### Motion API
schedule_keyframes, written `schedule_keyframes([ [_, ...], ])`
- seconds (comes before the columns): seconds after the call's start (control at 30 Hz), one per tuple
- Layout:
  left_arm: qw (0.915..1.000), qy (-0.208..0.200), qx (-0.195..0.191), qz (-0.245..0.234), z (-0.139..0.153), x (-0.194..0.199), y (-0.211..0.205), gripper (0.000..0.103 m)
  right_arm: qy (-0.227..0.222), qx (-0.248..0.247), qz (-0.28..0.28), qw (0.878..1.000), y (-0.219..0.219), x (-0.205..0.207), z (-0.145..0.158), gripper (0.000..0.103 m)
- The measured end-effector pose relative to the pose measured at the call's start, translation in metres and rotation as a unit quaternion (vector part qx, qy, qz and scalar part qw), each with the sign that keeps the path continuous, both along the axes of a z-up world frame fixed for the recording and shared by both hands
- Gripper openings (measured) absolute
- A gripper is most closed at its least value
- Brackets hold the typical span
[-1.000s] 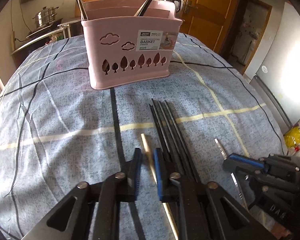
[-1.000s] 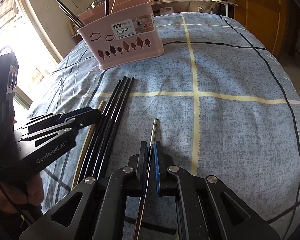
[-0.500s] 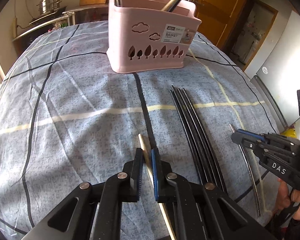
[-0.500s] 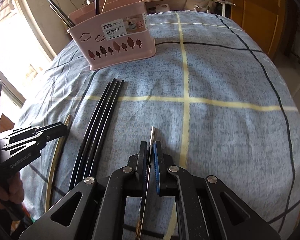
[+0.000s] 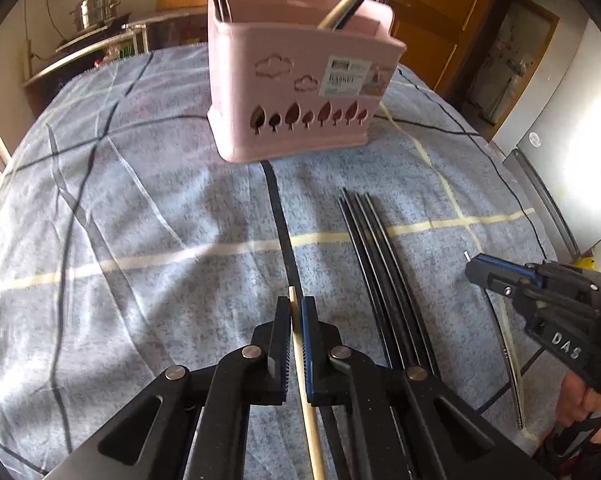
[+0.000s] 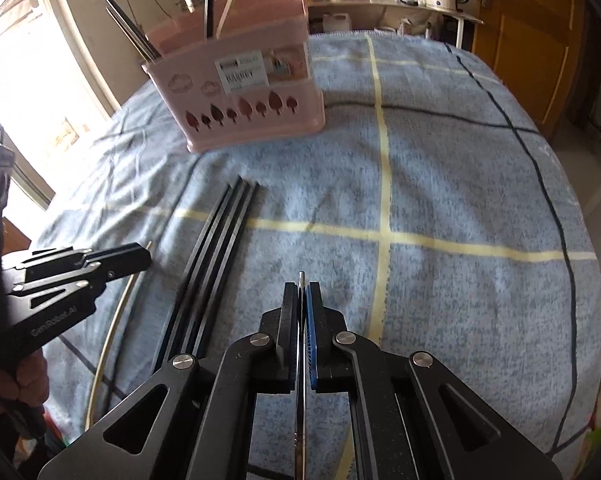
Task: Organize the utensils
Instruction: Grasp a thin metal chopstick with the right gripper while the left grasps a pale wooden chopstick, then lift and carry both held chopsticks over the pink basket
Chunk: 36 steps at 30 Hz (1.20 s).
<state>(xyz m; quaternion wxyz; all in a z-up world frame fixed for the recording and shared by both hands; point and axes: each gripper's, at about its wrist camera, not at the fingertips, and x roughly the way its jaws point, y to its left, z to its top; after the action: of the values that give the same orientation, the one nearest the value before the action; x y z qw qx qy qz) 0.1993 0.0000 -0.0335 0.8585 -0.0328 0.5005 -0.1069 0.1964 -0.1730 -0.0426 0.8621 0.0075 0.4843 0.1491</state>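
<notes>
Pink plastic utensil basket (image 5: 300, 92) ahead already holds several utensils; our left gripper (image 5: 296, 312) clamps a wooden chopstick (image 5: 308, 408), our right gripper (image 6: 302, 300) a steel one (image 6: 299, 380) — four black chopsticks (image 6: 216, 248) lie between them, unsorted.

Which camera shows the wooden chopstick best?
The left wrist view: the wooden chopstick sits clamped in the left hand-held gripper, close up. The right wrist view shows only its thin curved length beside that gripper.
</notes>
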Motion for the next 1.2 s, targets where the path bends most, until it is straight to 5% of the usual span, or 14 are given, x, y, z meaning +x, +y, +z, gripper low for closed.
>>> schedule_keyframes([
  [0.63, 0.9891, -0.144, -0.017, -0.027, 0.135, -0.003, 0.013, 0.004, -0.129, 0.034, 0.005, 0.991, -0.008, -0.004, 0.108, 0.004],
  [1.2, 0.9860, -0.163, -0.018, -0.029, 0.163, -0.001, 0.015, 0.004, -0.170, 0.037, 0.002, 0.985, -0.015, -0.005, 0.140, 0.004],
])
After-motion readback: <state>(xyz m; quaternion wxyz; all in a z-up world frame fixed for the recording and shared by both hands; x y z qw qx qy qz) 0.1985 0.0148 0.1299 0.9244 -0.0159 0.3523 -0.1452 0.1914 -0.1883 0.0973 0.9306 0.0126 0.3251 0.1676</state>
